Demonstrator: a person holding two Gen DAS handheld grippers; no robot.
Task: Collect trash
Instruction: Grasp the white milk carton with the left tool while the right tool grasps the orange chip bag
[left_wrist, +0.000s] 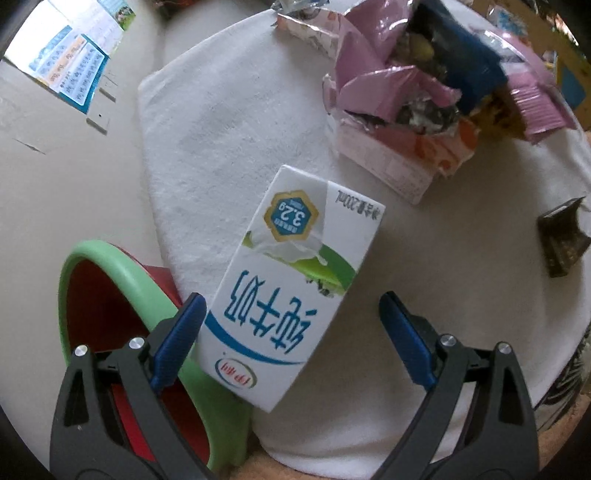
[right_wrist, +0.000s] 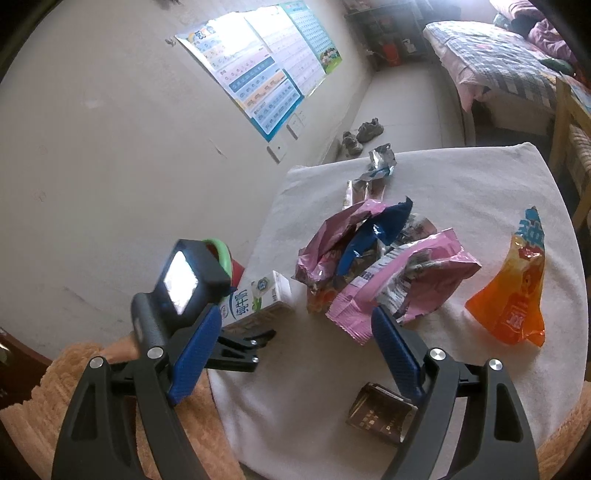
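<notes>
While the milk carton (left_wrist: 291, 291) lies between the blue pads (left_wrist: 181, 339) of the left gripper (left_wrist: 291, 343), neither pad presses on it: jaws stand wide, a clear gap on the right side, the left pad just beside the carton's edge. Carton is white with blue lettering and a green swoosh, tilted, its lower end over the green rim of a red bin (left_wrist: 122, 280). Whether it rests on the rim or is in the air, cannot tell. In the right wrist view the same carton (right_wrist: 258, 295) sits at the left edge of the surface (right_wrist: 461, 184), next to the bin (right_wrist: 221, 254).

The surface is covered with a white towel. Near its middle: a heap of torn pink and blue wrappers (right_wrist: 376, 254). Beyond the heap, a crumpled silver wrapper (right_wrist: 380, 162). To the right, apart from the heap, an orange snack bag (right_wrist: 517, 295). At the near edge, a small dark brown box (right_wrist: 380, 413).

Right gripper (right_wrist: 295, 354): jaws wide apart, nothing between them; right pad overlaps the brown box in view, contact not determinable.

Wall behind carries printed charts (right_wrist: 258, 70); a pair of shoes (right_wrist: 362, 134) is on the floor below.
</notes>
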